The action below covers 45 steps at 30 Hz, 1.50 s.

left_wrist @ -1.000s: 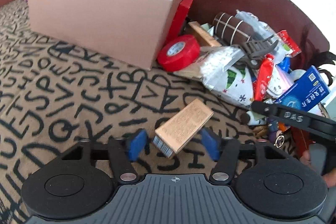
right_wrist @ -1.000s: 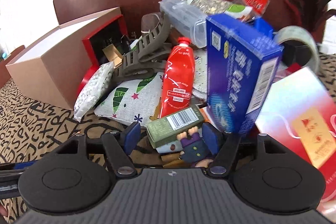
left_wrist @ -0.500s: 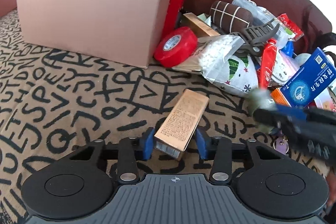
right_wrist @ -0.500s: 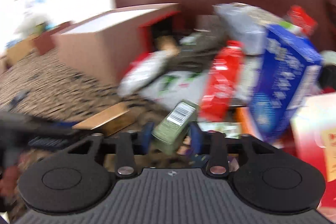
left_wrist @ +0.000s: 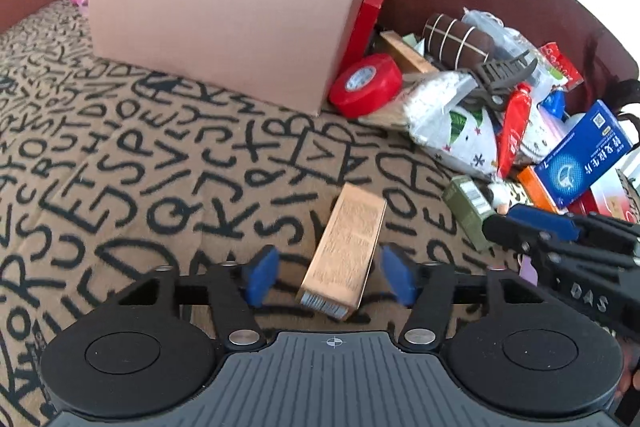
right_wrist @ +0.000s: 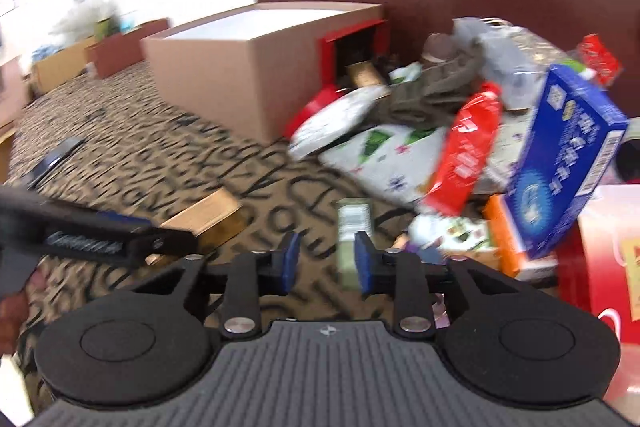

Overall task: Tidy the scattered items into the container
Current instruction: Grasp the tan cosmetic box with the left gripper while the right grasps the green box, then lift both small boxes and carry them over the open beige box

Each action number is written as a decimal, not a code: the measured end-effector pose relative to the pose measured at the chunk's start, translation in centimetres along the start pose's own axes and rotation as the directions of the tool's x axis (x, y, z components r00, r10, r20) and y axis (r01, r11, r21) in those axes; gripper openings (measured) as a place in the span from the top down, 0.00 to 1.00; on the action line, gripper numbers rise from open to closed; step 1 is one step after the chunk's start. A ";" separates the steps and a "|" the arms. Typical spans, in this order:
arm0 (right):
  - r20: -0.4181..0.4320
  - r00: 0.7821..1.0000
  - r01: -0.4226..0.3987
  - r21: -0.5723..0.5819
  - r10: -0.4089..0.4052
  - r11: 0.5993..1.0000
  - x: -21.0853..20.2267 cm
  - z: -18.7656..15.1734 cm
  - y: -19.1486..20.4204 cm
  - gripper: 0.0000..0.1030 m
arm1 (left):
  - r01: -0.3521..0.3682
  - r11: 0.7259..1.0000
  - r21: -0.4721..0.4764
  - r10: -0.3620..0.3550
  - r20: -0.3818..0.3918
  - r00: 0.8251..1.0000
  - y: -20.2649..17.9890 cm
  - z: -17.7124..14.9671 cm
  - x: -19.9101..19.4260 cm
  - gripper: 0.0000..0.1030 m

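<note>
Left wrist view: letter-print cloth (left_wrist: pixel 120 155), tan with black capitals, covers the surface. Far left-centre, a large open pink-brown box (left_wrist: pixel 224 27), plain sides, pale interior. Against its right end a red case (left_wrist: pixel 370 15), then a red tape roll (left_wrist: pixel 366 85) on its side. Centre foreground, a copper-gold carton (left_wrist: pixel 346 247) lies flat on the cloth, fine print on top too small to read, white striped end facing the camera. The left gripper (left_wrist: pixel 326 277) straddles its near end with blue pads spread, clear gaps on both sides; released, not touching. Right of that, a clutter pile: brown striped roll (left_wrist: pixel 458 37), grey claw clip (left_wrist: pixel 506 75), white pouch with green leaves and stars (left_wrist: pixel 466 131), red tube (left_wrist: pixel 514 125), blue box with white Chinese characters and a QR code (left_wrist: pixel 582 155). The right gripper (left_wrist: pixel 500 217) enters from the right edge, "DAS" moulded on its arm, with an olive-green small box (left_wrist: pixel 468 207) at its tip. Right wrist view, blurred: copper-gold carton at left beside the other tool; centre, the olive-green small box, barcode label on top, stands between the blue pads, both of which seem pressed to it, clenched on it and just above the cloth; blue box at right.
</note>
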State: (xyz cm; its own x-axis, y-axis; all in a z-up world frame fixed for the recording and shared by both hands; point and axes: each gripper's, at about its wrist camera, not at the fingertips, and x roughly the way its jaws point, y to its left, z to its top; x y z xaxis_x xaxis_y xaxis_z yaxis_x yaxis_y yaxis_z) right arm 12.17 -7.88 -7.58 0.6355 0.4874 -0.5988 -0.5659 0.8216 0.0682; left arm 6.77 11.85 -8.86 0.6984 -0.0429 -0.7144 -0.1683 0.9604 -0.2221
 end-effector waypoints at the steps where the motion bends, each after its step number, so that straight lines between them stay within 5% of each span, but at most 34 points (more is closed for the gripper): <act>1: -0.009 1.000 0.009 0.009 -0.009 1.000 0.5 0.1 -0.3 0.62 | -0.004 1.000 0.013 0.004 -0.004 1.000 -0.2 0.1 0.2 0.26; 6: -0.078 0.997 -0.007 0.063 0.012 0.998 2.4 -0.3 -1.4 0.69 | -0.008 0.998 0.058 0.010 -0.039 0.999 -0.6 0.2 1.4 0.35; 8: -0.101 0.994 -0.042 0.072 0.049 0.997 2.5 -0.5 -1.3 0.74 | -0.018 0.997 0.078 0.021 -0.039 0.999 -0.6 0.1 1.5 0.65; 10: -0.117 0.987 -0.099 0.080 0.108 0.992 2.1 -0.6 -1.1 0.75 | -0.011 0.998 0.062 0.014 -0.044 0.999 -0.2 0.2 1.3 0.69; 12: -0.124 0.981 -0.140 0.072 0.149 0.987 1.6 -0.6 -0.8 0.75 | 0.000 0.999 0.044 0.002 -0.049 0.999 0.1 0.2 1.2 0.69; 15: -0.132 0.979 -0.151 0.040 0.155 0.988 1.5 -0.4 0.0 0.73 | 0.007 0.999 0.050 -0.004 -0.055 0.999 0.1 0.2 1.4 0.51; 20: -0.171 0.976 -0.132 0.048 0.138 0.990 2.4 -0.1 0.5 0.72 | -0.004 0.996 0.093 0.009 -0.051 0.999 -0.6 0.2 1.7 0.48; 29: -0.195 0.974 -0.112 0.047 0.119 0.993 2.8 -0.3 0.9 0.71 | -0.013 0.992 0.123 0.018 -0.044 0.999 -0.7 0.1 2.2 0.52; 30: -0.196 0.974 -0.110 0.047 0.117 0.993 2.8 -0.3 0.9 0.71 | -0.018 0.991 0.134 0.024 -0.042 0.999 -0.8 0.1 2.2 0.54; 31: -0.198 0.973 -0.108 0.048 0.116 0.993 2.8 -0.3 0.9 0.73 | -0.026 0.989 0.142 0.032 -0.039 0.999 -0.9 0.0 2.2 0.66; 33: -0.201 0.972 -0.110 0.053 0.118 0.993 2.9 -0.3 0.9 0.74 | -0.026 0.990 0.139 0.032 -0.035 0.999 -0.8 0.0 2.0 0.70; 45: -0.171 0.945 -0.255 0.158 0.280 0.954 1.1 2.5 1.4 0.75 | 0.063 0.996 0.056 -0.064 0.015 0.998 0.3 1.5 -1.9 0.72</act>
State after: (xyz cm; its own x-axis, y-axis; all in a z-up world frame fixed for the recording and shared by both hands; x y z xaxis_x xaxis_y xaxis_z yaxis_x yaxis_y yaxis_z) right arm 13.33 -5.44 -6.16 0.3521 0.6405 -0.6826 -0.6190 0.7063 0.3435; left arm 6.41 12.67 -6.62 0.7182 -0.1003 -0.6886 -0.0845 0.9697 -0.2294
